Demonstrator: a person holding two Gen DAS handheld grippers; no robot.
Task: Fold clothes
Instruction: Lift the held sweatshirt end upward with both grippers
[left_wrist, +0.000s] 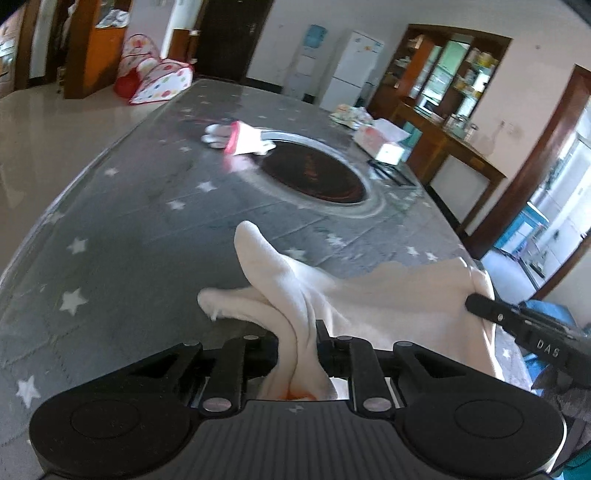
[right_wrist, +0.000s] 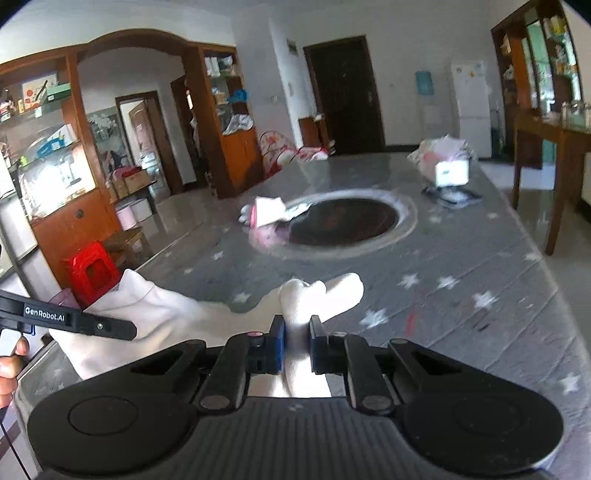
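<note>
A: Any writing you can read?

B: Two bits. In the right wrist view the left gripper (right_wrist: 127, 328) comes in from the left with "GenRobot.AI" in white on its black finger. In the left wrist view the right gripper (left_wrist: 471, 301) enters from the right marked "DAS". The labels on the white box (right_wrist: 451, 173) at the table's far right are too blurred to read.

A: And the grippers themselves?

B: Each is clamped on the soft white knit garment (left_wrist: 354, 295). The left one pinches a bunched fold between its black fingers; the right one grips another bunch between blue-padded fingers. The cloth stretches between them at the near edge of the table, with part draping over that edge.

A: What is the table like?

B: A long grey glossy table with white stars (right_wrist: 461, 266), rounded at the corners, with a dark round inset ringed in pale grey (right_wrist: 343, 221) in its middle. A small folded white and pink garment (left_wrist: 245, 140) lies at the ring's left rim.

A: Room to move?

B: The stretch from the near edge to the ring is bare. A red plastic stool (right_wrist: 92, 273) stands on the floor off the left edge.
</note>
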